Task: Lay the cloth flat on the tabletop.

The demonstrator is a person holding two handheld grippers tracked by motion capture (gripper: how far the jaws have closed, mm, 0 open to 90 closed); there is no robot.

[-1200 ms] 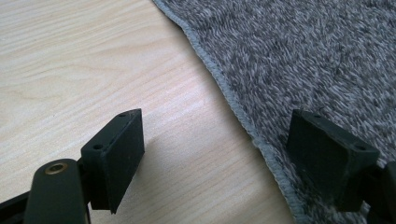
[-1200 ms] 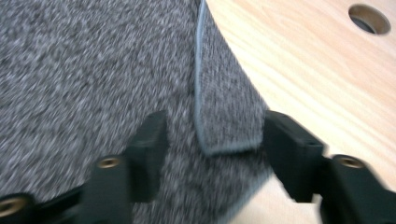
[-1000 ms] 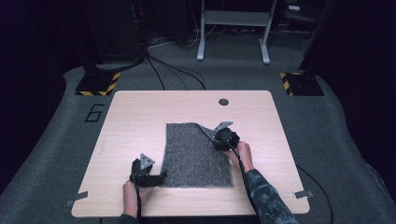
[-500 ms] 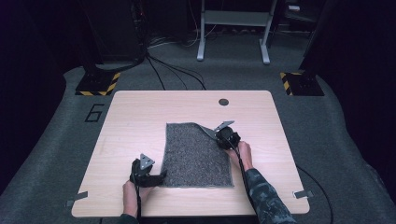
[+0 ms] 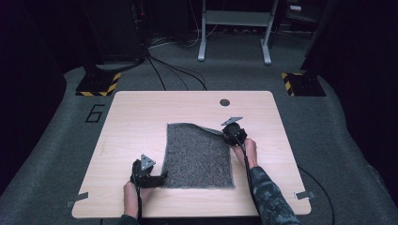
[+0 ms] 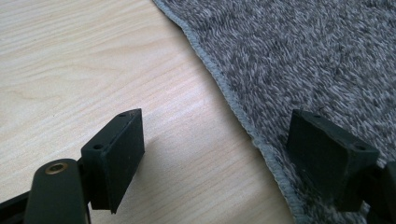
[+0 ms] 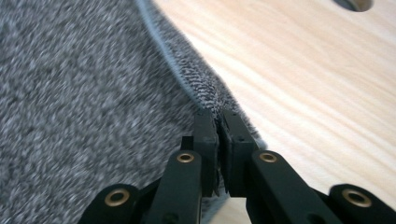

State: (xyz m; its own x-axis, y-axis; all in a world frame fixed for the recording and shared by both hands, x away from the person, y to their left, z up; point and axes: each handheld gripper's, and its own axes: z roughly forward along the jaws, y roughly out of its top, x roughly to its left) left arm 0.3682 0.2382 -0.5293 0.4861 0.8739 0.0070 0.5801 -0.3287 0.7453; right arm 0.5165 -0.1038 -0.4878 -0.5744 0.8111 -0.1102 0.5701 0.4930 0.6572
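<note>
Nearest to me, my left gripper (image 5: 149, 172) sits at the near left corner of the grey towel (image 5: 199, 154), low over the desk (image 5: 136, 117). In the left gripper view its jaws stand wide apart: one pad is over bare wood, the other rests over the pile just inside the towel's stitched edge (image 6: 233, 100), and the hem runs between them without being pinched. My left hand (image 5: 133, 197) is behind it at the near edge of the desk.

The towel lies flat across the middle of the desk, a dark speckled rectangle with a paler hem, its near edge close to my side.

Farther out, my right gripper (image 5: 233, 132) is at the towel's far right corner, with my right hand (image 5: 247, 150) and patterned sleeve (image 5: 270, 197) trailing back from it. Its jaws have just been closing, and in the right gripper view they are pressed together on the towel's hem (image 7: 205, 95), with a fold of cloth clamped between the pads. In the high view that corner is lifted slightly off the wood and its far edge curls up.

Beyond the right gripper, a round dark hole (image 5: 225, 102) is set in the desk near its far edge. Past the desk, on the grey floor, are black cables (image 5: 173, 75) and two yellow-and-black striped bases (image 5: 101, 84).
</note>
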